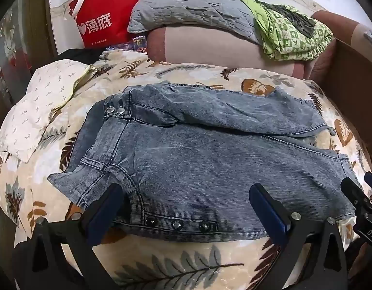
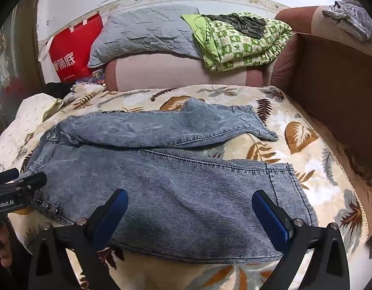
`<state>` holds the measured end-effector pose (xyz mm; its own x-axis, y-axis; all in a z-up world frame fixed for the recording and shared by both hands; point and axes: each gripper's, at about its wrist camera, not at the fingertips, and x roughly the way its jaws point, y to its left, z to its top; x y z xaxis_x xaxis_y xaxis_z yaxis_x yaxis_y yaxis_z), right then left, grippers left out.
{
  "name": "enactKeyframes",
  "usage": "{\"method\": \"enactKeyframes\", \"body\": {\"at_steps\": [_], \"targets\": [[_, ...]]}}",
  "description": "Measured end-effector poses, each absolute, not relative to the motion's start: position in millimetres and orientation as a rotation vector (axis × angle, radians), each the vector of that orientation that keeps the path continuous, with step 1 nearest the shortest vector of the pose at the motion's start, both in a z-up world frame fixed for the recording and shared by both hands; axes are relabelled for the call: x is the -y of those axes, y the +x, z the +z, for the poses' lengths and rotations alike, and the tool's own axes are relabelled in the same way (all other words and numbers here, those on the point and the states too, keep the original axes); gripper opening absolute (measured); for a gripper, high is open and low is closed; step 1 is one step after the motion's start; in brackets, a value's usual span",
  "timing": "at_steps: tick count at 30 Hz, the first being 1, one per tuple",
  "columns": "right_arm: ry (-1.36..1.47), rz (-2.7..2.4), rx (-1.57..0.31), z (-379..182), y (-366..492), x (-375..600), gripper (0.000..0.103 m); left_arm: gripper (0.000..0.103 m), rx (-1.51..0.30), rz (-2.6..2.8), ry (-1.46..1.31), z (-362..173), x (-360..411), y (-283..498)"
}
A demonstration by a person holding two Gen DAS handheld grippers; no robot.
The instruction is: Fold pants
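Blue-grey denim pants (image 1: pixel 198 154) lie across a leaf-print blanket (image 1: pixel 176 261), waist with metal studs to the left, legs running right. The far leg is rumpled and lies partly over the near leg. In the right wrist view the pants (image 2: pixel 176 183) show their hems at the right. My left gripper (image 1: pixel 186 200) is open, its fingers straddling the near waist edge with the studs. My right gripper (image 2: pixel 189 207) is open over the near leg, close to its near edge. Each gripper shows at the edge of the other's view: the right one (image 1: pixel 362 193) and the left one (image 2: pixel 19 181).
A grey pillow (image 1: pixel 193 2) and a folded green patterned quilt (image 1: pixel 292 31) rest on the pink sofa back (image 1: pixel 210 48). A red bag (image 1: pixel 101 17) stands at the back left. A white cloth (image 1: pixel 38 101) lies left of the pants. A brown armrest (image 2: pixel 336 77) rises on the right.
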<state>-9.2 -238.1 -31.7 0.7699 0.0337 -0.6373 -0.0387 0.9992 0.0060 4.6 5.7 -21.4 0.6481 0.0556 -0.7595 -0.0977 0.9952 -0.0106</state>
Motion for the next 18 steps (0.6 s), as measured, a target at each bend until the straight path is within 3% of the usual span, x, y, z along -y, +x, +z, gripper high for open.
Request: {"method": "enactKeyframes", "body": {"at_steps": [18], "targets": [[-0.003, 0.037, -0.687, -33.6, -9.0, 237.9, 0.103, 0.103, -0.87, 0.094, -0.045, -22.7, -4.5, 6.5]]}}
